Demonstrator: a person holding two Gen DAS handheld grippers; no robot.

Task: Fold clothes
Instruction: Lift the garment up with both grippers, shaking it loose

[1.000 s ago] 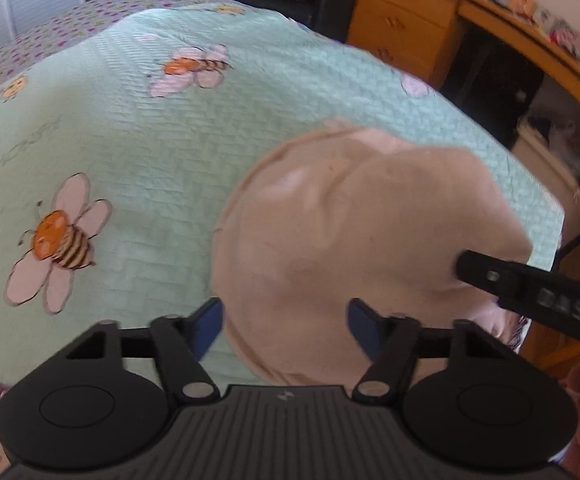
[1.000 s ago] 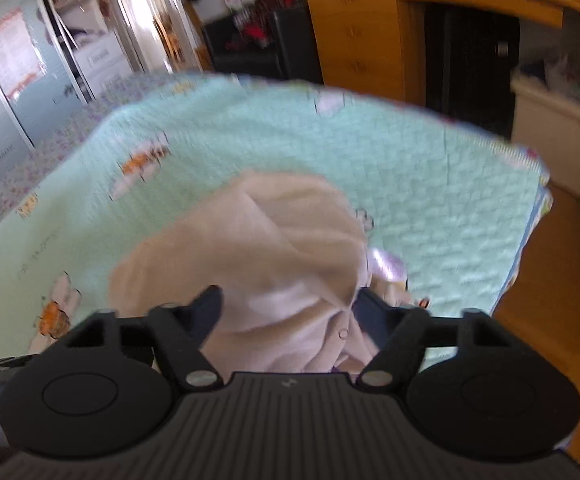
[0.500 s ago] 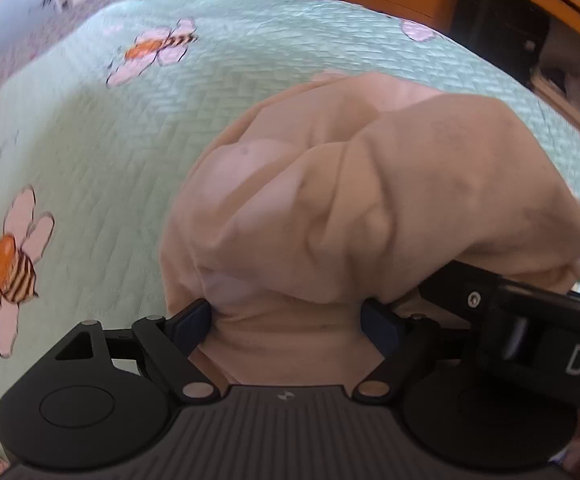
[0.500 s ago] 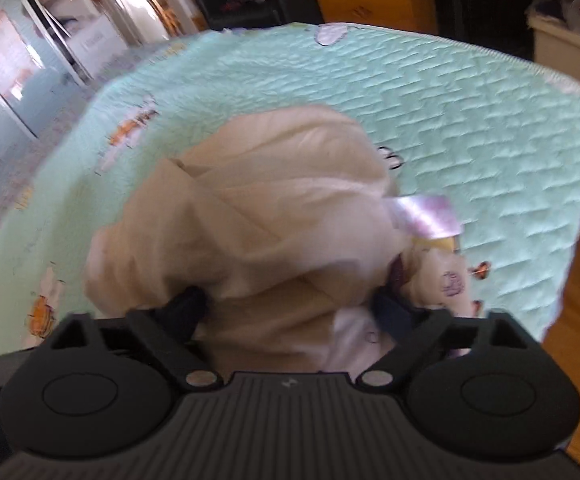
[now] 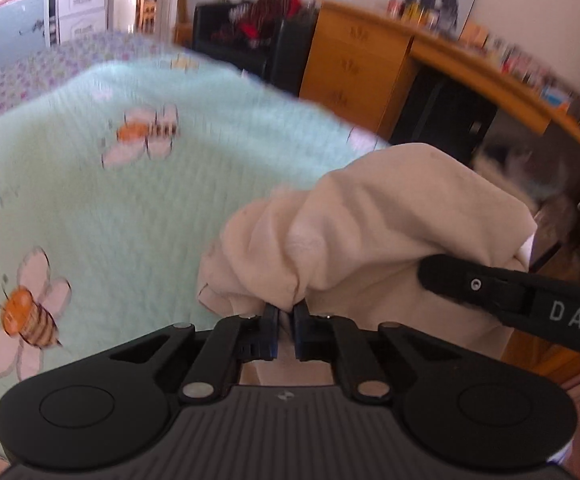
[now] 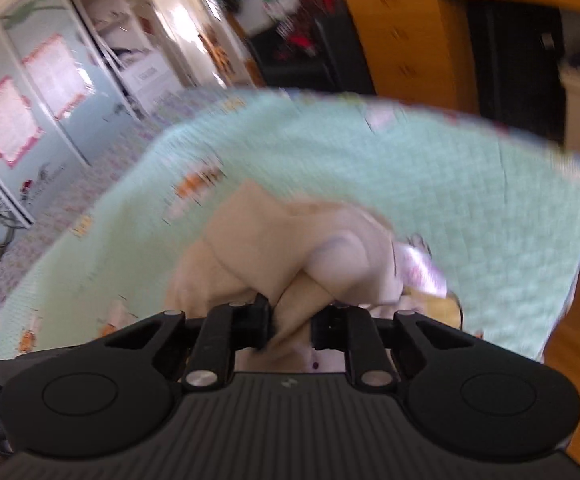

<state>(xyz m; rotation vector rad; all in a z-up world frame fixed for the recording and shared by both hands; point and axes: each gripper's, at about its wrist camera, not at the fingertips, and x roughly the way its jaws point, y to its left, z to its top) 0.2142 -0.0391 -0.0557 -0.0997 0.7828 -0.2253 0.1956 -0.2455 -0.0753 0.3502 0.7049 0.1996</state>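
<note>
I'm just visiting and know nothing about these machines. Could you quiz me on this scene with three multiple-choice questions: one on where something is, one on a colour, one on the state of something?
1. Where does the garment hang?
A. Over the quilt on the bed
B. Inside a drawer
C. On the floor

2. What colour is the quilt?
A. Dark red
B. Pale mint green with bee pictures
C. Plain black

3. What is the left gripper doing?
A. Wide open, nothing near
B. Pinching the garment's cloth
C. Holding a cup

Answers:
1. A: the beige garment is bunched above the quilt in both views.
2. B: mint green fabric with orange bees shows around the garment.
3. B: its jaws stand almost together with a fold of cloth between; the right gripper is closing on a thicker fold.
</note>
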